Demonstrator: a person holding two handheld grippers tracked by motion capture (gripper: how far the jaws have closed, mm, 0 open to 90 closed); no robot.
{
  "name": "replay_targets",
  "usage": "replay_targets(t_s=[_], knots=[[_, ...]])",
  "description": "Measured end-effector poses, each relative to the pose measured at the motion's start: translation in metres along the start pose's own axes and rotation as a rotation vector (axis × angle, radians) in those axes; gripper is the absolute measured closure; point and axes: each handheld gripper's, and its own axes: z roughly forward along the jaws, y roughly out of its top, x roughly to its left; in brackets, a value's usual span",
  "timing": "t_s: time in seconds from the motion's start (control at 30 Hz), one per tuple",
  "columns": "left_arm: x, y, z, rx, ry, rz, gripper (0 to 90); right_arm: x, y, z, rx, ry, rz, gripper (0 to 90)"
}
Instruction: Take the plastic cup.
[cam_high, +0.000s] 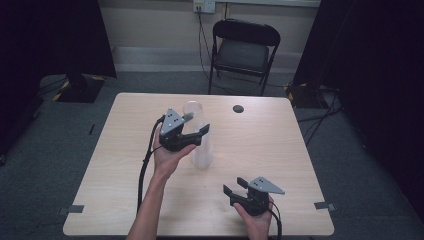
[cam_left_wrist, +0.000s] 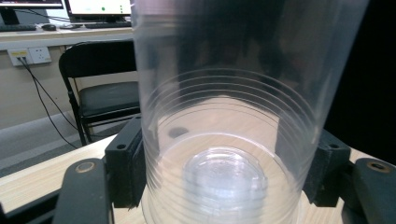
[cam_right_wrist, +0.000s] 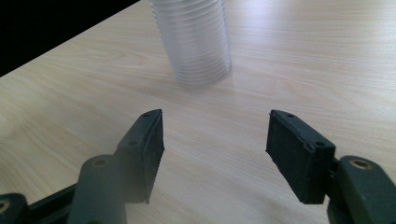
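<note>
A tall stack of clear plastic cups (cam_high: 199, 145) stands upright near the middle of the light wooden table (cam_high: 125, 150). My left gripper (cam_high: 196, 126) reaches in from the left and is shut on the stack's upper part. In the left gripper view the black pads (cam_left_wrist: 125, 163) press on both sides of the ribbed clear cups (cam_left_wrist: 224, 116). Whether the stack's foot rests on the table I cannot tell. My right gripper (cam_high: 235, 186) is near the front right of the table, open and empty, pointing toward the stack. Its view shows the stack's lower part (cam_right_wrist: 194, 42) beyond the spread jaws (cam_right_wrist: 215, 149).
A small dark round spot (cam_high: 238, 108) lies on the table behind the stack. A black folding chair (cam_high: 243, 50) stands beyond the far edge. Black curtains hang at both sides. Bare tabletop lies between the right gripper and the stack.
</note>
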Motion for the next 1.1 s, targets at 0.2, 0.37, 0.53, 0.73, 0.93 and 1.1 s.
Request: replay_targets(t_s=[0.2, 0.37, 0.53, 0.73, 0.93, 1.1], knots=[[0.003, 0.000, -0.010, -0.015, 0.008, -0.055, 30.2, 0.000, 0.000, 0.001, 0.001, -0.001, 0.000, 36.4], [0.000, -0.003, -0.017, -0.010, 0.016, -0.065, 30.2, 0.001, 0.001, 0.001, 0.000, 0.003, -0.003, 36.4], [0.001, -0.004, -0.025, -0.007, 0.021, -0.085, 30.2, 0.001, 0.001, 0.000, -0.002, 0.005, -0.005, 36.4], [0.000, -0.011, -0.035, 0.003, 0.034, -0.097, 30.2, 0.002, 0.002, 0.001, 0.001, 0.008, -0.006, 36.5], [-0.005, -0.018, -0.047, -0.001, 0.020, -0.107, 30.2, 0.002, 0.002, 0.001, 0.003, 0.009, -0.007, 36.5], [-0.008, -0.027, -0.058, 0.004, 0.005, -0.147, 30.3, 0.004, 0.002, 0.001, -0.001, 0.021, -0.011, 36.4]])
